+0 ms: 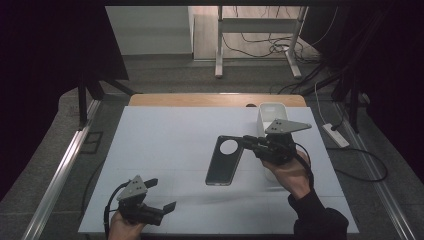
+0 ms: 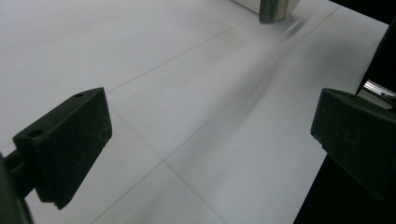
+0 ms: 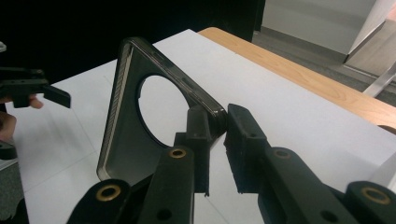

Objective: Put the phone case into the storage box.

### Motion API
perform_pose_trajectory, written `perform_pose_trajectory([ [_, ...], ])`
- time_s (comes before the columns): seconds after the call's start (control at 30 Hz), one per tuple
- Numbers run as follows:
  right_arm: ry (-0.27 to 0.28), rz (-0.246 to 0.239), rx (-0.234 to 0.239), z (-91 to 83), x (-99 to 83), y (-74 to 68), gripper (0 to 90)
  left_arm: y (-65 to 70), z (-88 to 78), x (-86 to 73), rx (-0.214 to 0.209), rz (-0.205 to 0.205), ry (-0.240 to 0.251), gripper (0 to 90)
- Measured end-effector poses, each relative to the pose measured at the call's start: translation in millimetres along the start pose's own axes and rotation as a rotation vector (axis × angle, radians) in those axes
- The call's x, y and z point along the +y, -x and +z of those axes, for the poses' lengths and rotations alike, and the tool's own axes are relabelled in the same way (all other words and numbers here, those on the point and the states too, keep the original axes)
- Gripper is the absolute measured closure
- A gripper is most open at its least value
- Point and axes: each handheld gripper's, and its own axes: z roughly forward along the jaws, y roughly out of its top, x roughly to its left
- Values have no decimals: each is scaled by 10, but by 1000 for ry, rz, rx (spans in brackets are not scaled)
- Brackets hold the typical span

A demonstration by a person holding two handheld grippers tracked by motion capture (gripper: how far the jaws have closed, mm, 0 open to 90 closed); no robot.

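Observation:
A dark, see-through phone case [image 1: 223,165] with a round camera hole hangs slanted over the middle of the white table sheet [image 1: 160,135]. My right gripper [image 1: 248,142] is shut on its upper right corner. In the right gripper view the two pads pinch that corner of the case [image 3: 122,140] at my right gripper [image 3: 223,122]. I cannot tell whether the case's lower end touches the sheet. My left gripper [image 1: 162,194] is by the front left edge, jaws wide open, nothing between them. In the left gripper view my left gripper [image 2: 212,135] frames bare sheet.
A white box [image 1: 272,112] stands at the back right, just behind my right hand. A wooden table edge [image 1: 215,100] runs along the far side. Cables and a metal desk frame [image 1: 260,30] lie on the floor beyond.

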Motion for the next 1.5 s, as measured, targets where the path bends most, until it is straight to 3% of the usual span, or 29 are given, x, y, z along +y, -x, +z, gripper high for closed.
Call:
perform_pose_trajectory([
  [0.17, 5, 3, -8, -6, 52, 72, 787, -53, -111, -96, 11, -18, -17, 0],
  [0.53, 21, 11, -35, -35, 182, 248, 787, -88, -299, -301, 85, -63, -16, 0],
  [0.73, 25, -2, -66, -48, 256, 354, 788, -87, -374, -385, 118, -46, -6, 0],
  [1.03, 36, 2, -105, -78, 332, 538, 788, -120, -451, -476, 137, -52, 0, 0],
  [1.37, 38, 6, -142, -97, 415, 731, 788, -117, -442, -487, 160, -11, -1, 0],
  [1.5, 38, 13, -153, -91, 434, 809, 788, -138, -449, -493, 154, -31, 11, 0],
])
